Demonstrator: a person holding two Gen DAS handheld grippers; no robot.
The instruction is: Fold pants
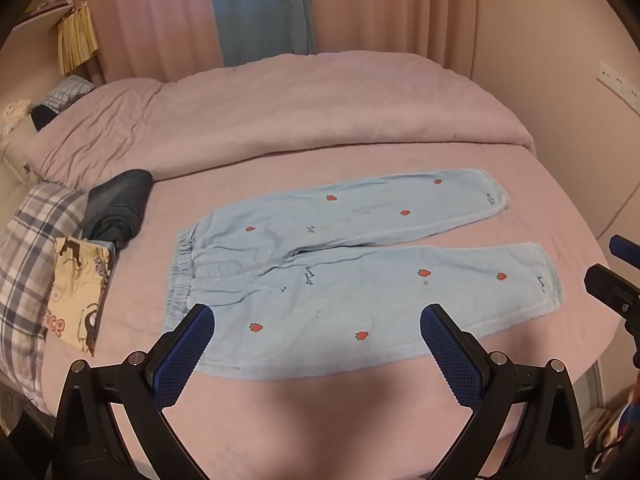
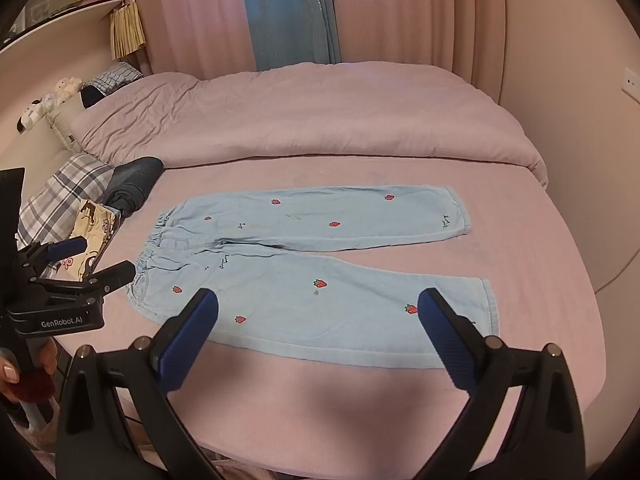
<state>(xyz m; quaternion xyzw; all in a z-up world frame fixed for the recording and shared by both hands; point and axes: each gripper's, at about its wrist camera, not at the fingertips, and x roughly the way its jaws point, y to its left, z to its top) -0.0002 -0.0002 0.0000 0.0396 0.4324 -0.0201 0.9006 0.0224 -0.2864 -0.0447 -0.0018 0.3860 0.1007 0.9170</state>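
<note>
Light blue pants (image 1: 340,264) with small red strawberries lie flat on the pink bed sheet (image 1: 320,412), waistband to the left and both legs spread toward the right. My left gripper (image 1: 316,316) hovers open above the near leg, close to the waistband, nothing between its blue pads. In the right wrist view the same pants (image 2: 304,264) lie ahead. My right gripper (image 2: 318,304) is open over the near leg, toward its cuff. The left gripper (image 2: 96,260) shows at that view's left edge, with a hand (image 2: 12,372) on its handle.
A pink duvet (image 1: 280,120) is bunched across the far half of the bed. At the left lie a dark folded garment (image 1: 118,208), a plaid pillow (image 1: 28,248) and a cartoon-print cloth (image 1: 78,284). Pink curtains (image 1: 400,12) hang behind. The bed's near edge runs below the grippers.
</note>
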